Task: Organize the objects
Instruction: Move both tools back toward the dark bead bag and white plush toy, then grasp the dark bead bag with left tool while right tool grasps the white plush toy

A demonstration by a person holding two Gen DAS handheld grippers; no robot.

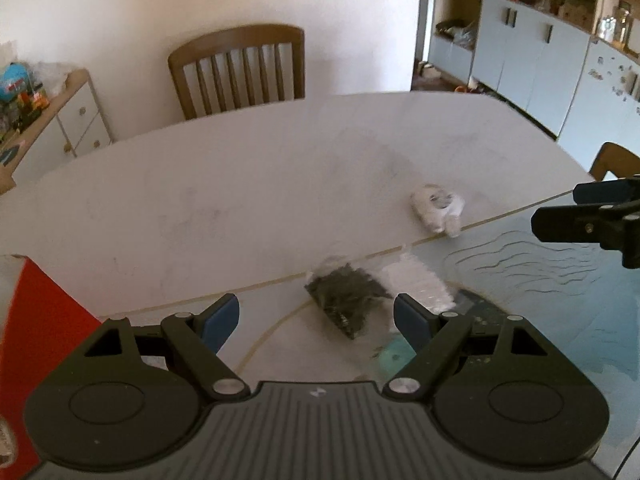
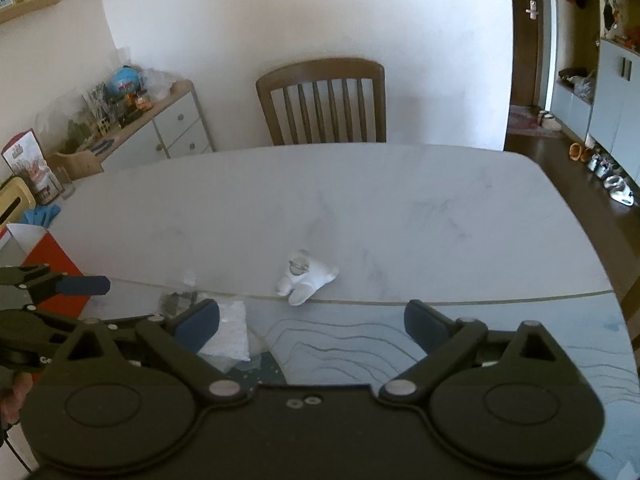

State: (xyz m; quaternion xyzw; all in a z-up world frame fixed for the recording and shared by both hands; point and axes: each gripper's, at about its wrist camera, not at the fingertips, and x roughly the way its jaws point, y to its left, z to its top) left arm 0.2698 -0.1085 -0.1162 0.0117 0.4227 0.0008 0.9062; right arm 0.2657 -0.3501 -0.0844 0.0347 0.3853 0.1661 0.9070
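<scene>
On blue mat (image 1: 560,300), clear bag (image 1: 346,304) of dark bits, white figurine (image 1: 438,206) beyond

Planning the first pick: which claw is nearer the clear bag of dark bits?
Left. The left claw is open right before the clear bag of dark bits; the right claw sits further right, open.

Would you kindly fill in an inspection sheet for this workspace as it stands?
Surface: white table with a blue patterned mat at the near edge.
Job's things: white figurine at the mat's edge; dark-filled bag and white packet on the mat.
Clutter: red box at the left.
Grippers: left gripper and right gripper open, empty.
Cables: nothing seen.
Surroundings: wooden chair, sideboard, cabinets.
</scene>
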